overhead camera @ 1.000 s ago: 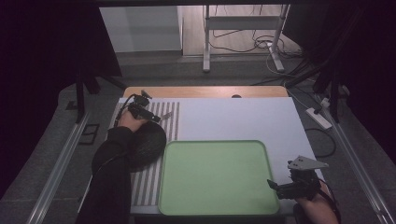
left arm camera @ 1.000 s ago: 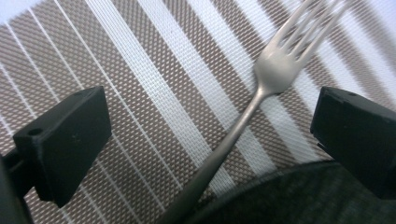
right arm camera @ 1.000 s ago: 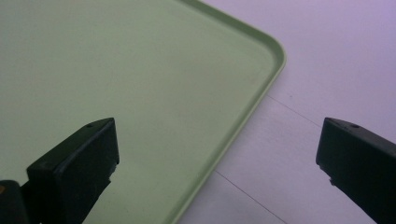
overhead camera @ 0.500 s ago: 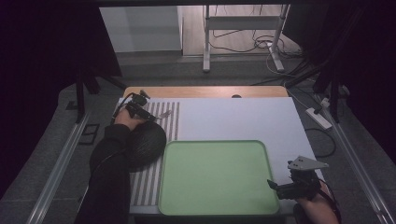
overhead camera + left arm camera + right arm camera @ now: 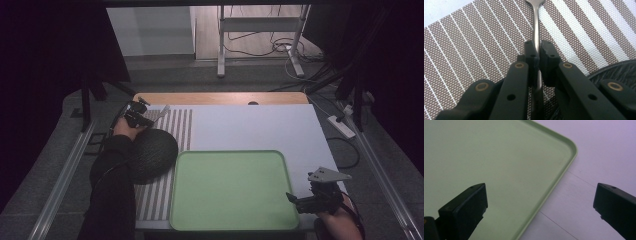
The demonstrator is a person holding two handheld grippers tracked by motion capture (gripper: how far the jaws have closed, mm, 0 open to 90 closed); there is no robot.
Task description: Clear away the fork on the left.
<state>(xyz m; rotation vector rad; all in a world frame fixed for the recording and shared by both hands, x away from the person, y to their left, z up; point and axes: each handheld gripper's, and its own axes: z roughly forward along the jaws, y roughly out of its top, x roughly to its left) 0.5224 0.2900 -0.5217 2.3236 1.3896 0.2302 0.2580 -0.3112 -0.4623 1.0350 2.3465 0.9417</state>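
The big white table (image 5: 250, 125) is sitting in the middle of a dark room, with a strip of light brown wood along its far edge. A flat light green plastic tray (image 5: 230, 190) with round corners is lying on the near part of the table, and it is taking up a lot of room. Just beside the tray's left side, a brown and white striped woven place mat (image 5: 177, 125) is lying flat on the table. A round dark plate (image 5: 152, 152) with a bumpy pattern is resting on that mat, close to the tray's far left corner.

The left gripper (image 5: 538, 51) is reaching over the far end of the mat, past the plate. Its two black jaws have just been closing, and now they are squeezing tight on the thin handle of a shiny silver metal fork (image 5: 535, 30). The fork is lying on the striped mat, with its handle running straight between the jaws and its wider end pointing away from the gripper. The edge of the dark plate is showing just to one side of the jaws.

The right gripper (image 5: 540, 202) is hovering at the near right corner of the green tray. Its jaws are standing wide apart and are holding nothing. One jaw is hanging over the tray and the other over the white table.

No writing or labels can be read on anything here.
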